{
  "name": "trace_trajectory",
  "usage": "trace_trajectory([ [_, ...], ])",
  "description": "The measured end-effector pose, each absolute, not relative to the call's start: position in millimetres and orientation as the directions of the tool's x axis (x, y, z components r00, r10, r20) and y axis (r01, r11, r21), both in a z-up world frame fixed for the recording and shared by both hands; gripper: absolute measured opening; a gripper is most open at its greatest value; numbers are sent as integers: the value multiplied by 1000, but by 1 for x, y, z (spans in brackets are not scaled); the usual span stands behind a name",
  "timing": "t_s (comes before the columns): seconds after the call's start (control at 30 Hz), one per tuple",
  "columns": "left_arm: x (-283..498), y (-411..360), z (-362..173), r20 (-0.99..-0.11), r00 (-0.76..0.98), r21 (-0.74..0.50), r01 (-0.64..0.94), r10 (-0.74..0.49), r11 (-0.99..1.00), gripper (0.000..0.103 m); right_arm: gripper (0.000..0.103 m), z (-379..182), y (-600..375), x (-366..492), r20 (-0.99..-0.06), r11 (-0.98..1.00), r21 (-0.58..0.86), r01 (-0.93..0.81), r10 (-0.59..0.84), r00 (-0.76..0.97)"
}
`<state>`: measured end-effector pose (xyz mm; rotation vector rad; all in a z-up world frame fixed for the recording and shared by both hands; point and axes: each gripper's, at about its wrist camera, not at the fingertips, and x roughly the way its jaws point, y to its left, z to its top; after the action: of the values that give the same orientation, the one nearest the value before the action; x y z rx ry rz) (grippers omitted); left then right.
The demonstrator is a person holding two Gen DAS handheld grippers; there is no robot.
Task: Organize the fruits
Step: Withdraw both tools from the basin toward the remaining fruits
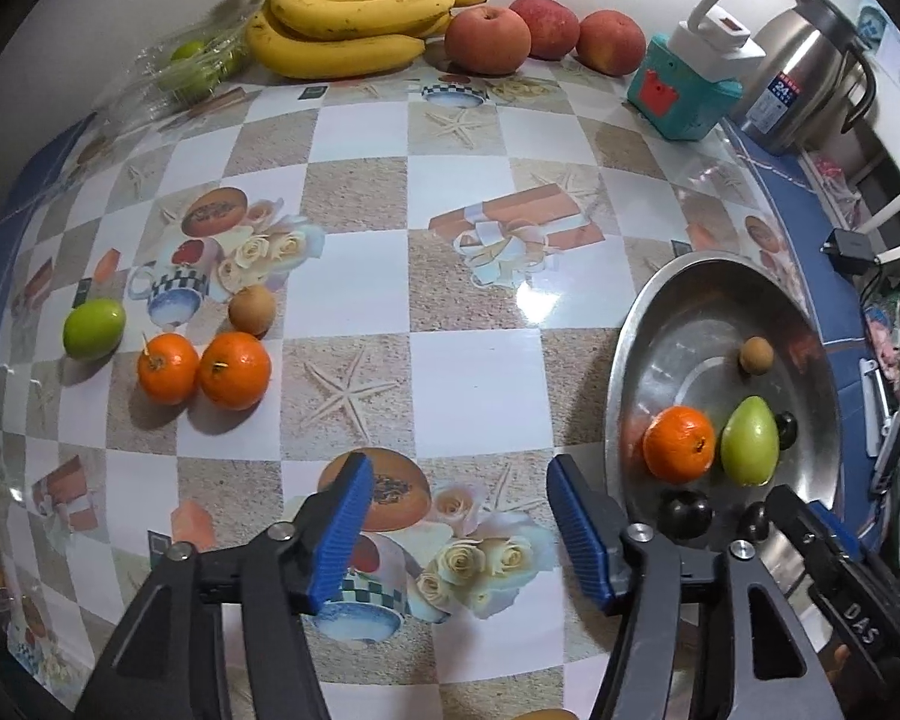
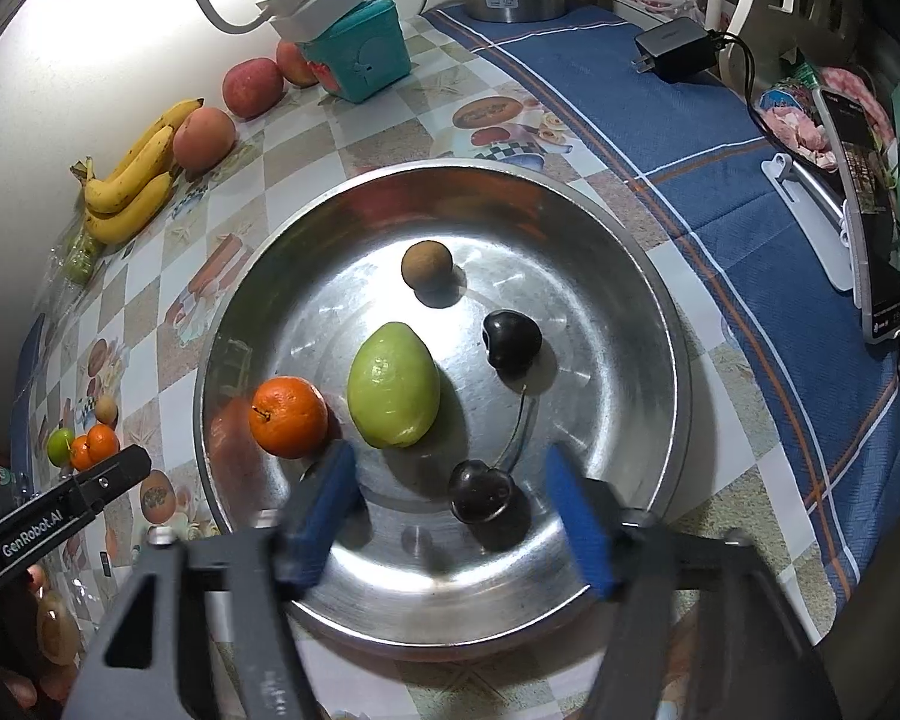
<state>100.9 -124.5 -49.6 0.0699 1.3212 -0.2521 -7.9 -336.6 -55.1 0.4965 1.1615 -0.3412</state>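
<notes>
A steel bowl [image 2: 600, 228] holds a tangerine [image 2: 288, 417], a green fruit [image 2: 393, 384], a small brown fruit [image 2: 426, 266] and two dark cherries [image 2: 512, 338]. My right gripper [image 2: 450, 510] is open and empty above the bowl's near side, over the nearer cherry [image 2: 480, 498]. My left gripper [image 1: 459, 516] is open and empty above the table, left of the bowl [image 1: 690, 282]. On the table at the left lie two tangerines [image 1: 204, 367], a green fruit [image 1: 93, 327] and a brown fruit [image 1: 251, 310].
Bananas [image 1: 354, 18], three apples [image 1: 546, 30] and a clear bag of green fruit [image 1: 192, 66] line the back wall. A teal box [image 1: 681, 90] with a white lamp, a steel thermos [image 1: 810, 78], a charger [image 2: 675, 48] and a phone [image 2: 870, 204] stand on the right.
</notes>
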Motion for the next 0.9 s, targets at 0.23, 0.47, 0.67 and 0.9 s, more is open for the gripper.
trace_trajectory([
  [0.23, 101, -125, -53, -965, 222, -90, 230, -143, 969, 78, 74, -54, -332, -5, -927, 859, 193, 473, 2, 375],
  [0.47, 102, -124, -55, -967, 218, -78, 227, -128, 971, 84, 90, -57, -332, -4, -931, 864, 186, 469, 3, 364],
  [0.67, 102, -123, -56, -966, 234, -55, 226, -109, 973, 96, 90, -58, -330, -2, -935, 870, 179, 459, 5, 355],
  [0.9, 102, -121, -57, -966, 237, -55, 208, -105, 977, 103, 98, -59, -329, -2, -934, 872, 179, 456, 5, 357],
])
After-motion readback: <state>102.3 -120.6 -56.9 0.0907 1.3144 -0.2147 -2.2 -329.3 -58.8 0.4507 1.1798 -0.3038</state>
